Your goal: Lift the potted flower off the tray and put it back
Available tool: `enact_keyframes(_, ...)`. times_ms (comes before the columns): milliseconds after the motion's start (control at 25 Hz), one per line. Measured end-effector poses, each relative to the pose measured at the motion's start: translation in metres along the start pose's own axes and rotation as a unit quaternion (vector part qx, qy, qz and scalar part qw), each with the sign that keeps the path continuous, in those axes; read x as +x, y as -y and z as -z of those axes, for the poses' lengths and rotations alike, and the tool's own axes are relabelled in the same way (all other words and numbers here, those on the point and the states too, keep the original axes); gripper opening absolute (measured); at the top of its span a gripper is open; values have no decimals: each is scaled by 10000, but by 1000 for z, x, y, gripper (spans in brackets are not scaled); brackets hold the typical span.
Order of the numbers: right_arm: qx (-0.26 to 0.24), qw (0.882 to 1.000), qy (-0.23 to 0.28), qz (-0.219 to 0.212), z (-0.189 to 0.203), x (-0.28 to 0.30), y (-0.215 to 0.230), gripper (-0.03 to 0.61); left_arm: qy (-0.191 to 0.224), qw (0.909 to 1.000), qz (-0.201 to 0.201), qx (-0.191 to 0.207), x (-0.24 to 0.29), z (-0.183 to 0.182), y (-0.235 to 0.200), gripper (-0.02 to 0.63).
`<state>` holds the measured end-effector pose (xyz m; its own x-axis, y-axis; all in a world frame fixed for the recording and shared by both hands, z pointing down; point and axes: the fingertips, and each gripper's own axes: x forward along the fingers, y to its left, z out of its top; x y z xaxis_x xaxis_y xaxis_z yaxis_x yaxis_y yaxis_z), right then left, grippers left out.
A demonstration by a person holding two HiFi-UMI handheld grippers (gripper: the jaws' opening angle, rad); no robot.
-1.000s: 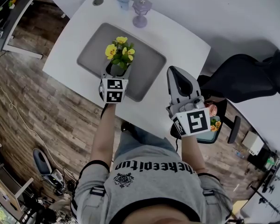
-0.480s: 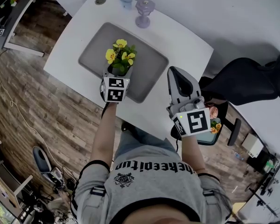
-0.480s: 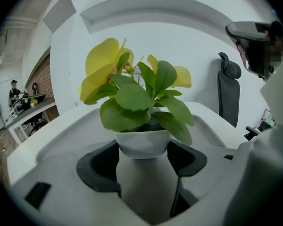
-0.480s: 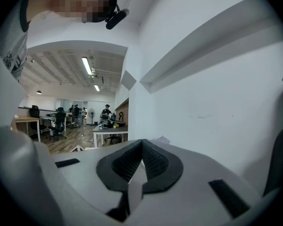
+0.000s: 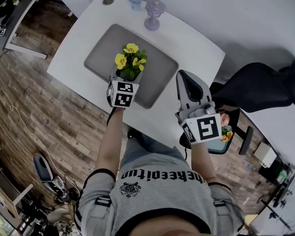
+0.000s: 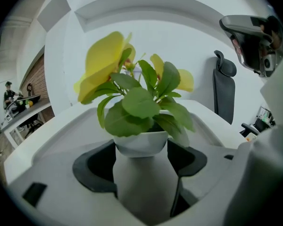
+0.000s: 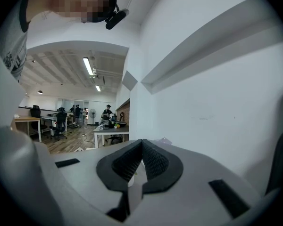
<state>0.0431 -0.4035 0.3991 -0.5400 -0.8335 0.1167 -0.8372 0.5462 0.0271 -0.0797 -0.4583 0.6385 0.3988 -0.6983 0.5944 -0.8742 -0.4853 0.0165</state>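
Observation:
The potted flower (image 5: pixel 129 63), with yellow blooms and green leaves in a white pot, is over the near part of the grey tray (image 5: pixel 160 68). My left gripper (image 5: pixel 126 78) is shut on the pot, and its marker cube sits just below the plant. In the left gripper view the white pot (image 6: pixel 140 144) fills the gap of the left gripper (image 6: pixel 142 173), with the yellow flowers (image 6: pixel 104 62) above. I cannot tell whether the pot touches the tray. My right gripper (image 5: pixel 185 80) hovers over the white table to the tray's right. The right gripper (image 7: pixel 141 160) is shut on nothing.
A purple goblet (image 5: pixel 153 14) and a pale blue cup (image 5: pixel 135 1) stand at the far edge of the white table (image 5: pixel 194 45). A black office chair (image 5: pixel 260 87) is at the right. Another small potted flower (image 5: pixel 226 131) sits low beside my right gripper. Wooden floor lies to the left.
The left gripper and the flower it holds have shifted slightly over the tray, and its marker cube has tilted a little. The right gripper has stayed where it was.

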Motion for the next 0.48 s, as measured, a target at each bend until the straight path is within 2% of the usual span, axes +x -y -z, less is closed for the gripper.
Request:
enact_keyframes(320,-11,10000,67,-66,-6,-5,-9,3,-39,9998,149,-120,-20,-4,1,333)
enact_keyframes(480,-16,9998,128,-139,-11,-10,-18,2,-32,9998,87,-155,-35,0,3,331)
